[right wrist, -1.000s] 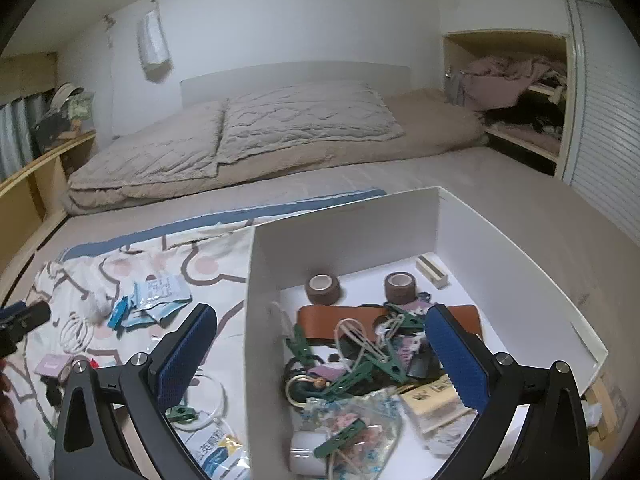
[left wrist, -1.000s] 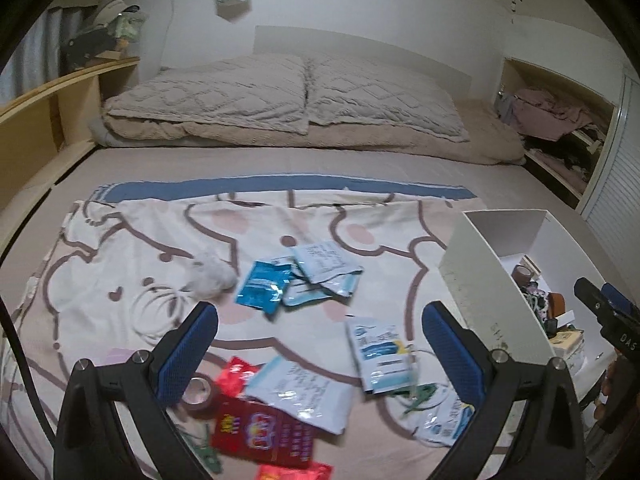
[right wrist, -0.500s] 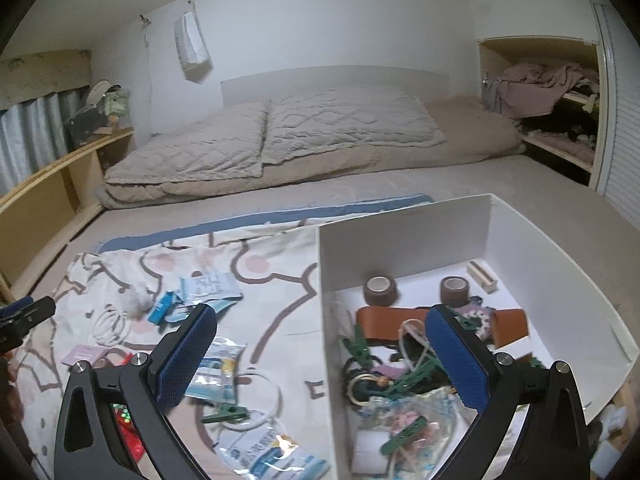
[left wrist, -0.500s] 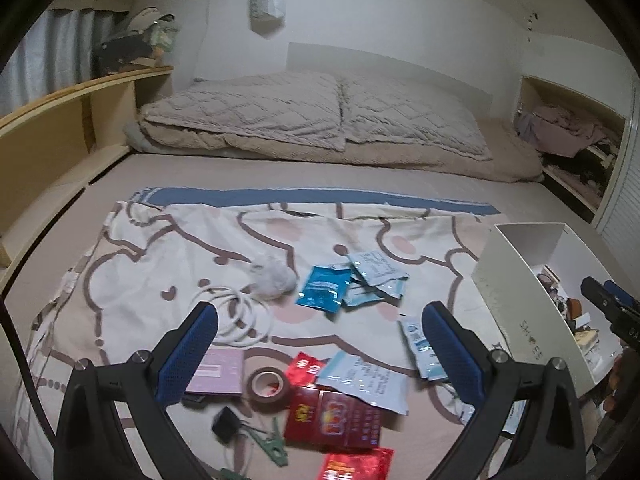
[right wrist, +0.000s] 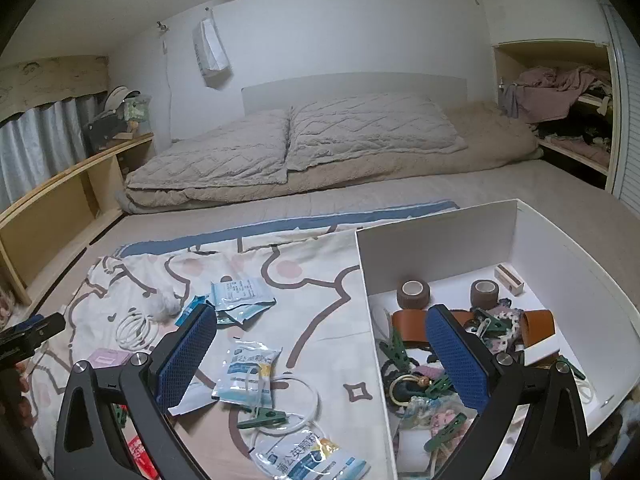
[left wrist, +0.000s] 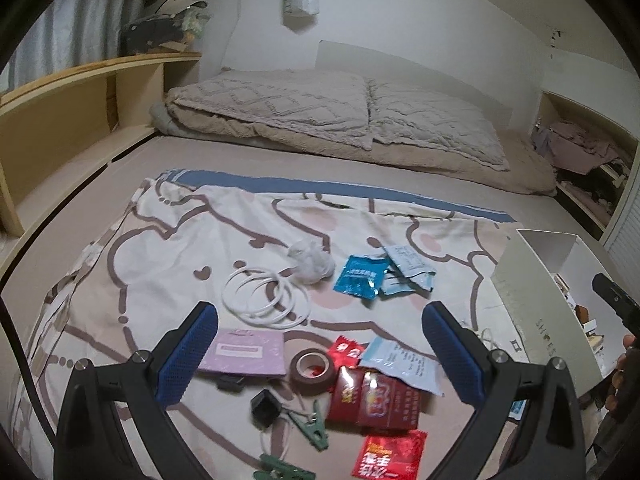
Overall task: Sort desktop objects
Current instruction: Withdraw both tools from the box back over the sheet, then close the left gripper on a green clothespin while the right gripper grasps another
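Observation:
My left gripper [left wrist: 320, 354] is open and empty above loose items on a cartoon-print sheet [left wrist: 160, 248]. Between its fingers lie a brown tape roll [left wrist: 312, 367], a lilac card [left wrist: 245, 352], a red packet [left wrist: 374, 400] and a green clip [left wrist: 310, 424]. White rings [left wrist: 266, 298] and blue sachets [left wrist: 360, 278] lie farther off. My right gripper [right wrist: 320, 360] is open and empty over the left wall of the white box [right wrist: 370, 312]. The box holds tape rolls [right wrist: 413, 294], clips and a brown strap [right wrist: 408, 328]. Sachets [right wrist: 248, 374] lie on the sheet left of the box.
The sheet covers a bed with grey pillows [left wrist: 340, 108] at the far end. A wooden shelf [left wrist: 80, 96] runs along the left wall. A cluttered alcove [right wrist: 560, 100] and a slatted door stand at the right. A hand [left wrist: 624, 364] shows at the right edge.
My left gripper has swung left and back, bringing the tape roll, lilac card and clips into view. My right gripper has shifted left, from over the box to astride its left wall.

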The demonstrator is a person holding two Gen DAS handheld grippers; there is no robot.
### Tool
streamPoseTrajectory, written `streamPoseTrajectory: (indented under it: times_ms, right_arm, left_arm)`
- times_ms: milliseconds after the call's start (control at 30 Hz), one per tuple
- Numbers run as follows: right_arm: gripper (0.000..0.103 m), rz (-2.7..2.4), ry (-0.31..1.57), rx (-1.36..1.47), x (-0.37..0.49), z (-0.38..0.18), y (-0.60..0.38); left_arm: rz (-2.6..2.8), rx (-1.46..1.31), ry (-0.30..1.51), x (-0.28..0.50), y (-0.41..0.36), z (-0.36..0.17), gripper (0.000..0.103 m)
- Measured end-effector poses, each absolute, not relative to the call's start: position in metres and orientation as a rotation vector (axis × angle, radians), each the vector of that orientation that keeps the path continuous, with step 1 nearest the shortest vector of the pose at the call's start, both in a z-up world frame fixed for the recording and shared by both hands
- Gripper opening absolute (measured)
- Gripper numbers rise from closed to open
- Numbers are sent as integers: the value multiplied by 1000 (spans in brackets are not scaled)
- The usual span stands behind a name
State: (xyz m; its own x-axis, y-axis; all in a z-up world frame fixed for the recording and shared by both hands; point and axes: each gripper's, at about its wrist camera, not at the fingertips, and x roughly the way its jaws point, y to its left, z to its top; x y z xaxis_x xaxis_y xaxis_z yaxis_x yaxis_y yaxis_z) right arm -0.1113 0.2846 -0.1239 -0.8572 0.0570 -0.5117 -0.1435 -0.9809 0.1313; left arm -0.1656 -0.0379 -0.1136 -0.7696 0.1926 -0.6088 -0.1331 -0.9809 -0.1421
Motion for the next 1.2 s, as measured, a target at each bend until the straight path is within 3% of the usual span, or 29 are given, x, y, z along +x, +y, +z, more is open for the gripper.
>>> streamPoseTrajectory:
  times_ms: [467, 1067, 1200]
  right_arm:
    - [103, 2980, 139, -826, -114, -132, 257]
    - [103, 2972, 100, -1104, -131, -179, 230]
    - [103, 3038, 4, -1085, -128, -185, 221]
  left_arm:
    - [2800, -1124, -164, -157, -59, -145, 103]
    - [2755, -1440, -46, -138, -66, -206, 103]
    - [2753, -1488, -28, -139, -67, -215, 103]
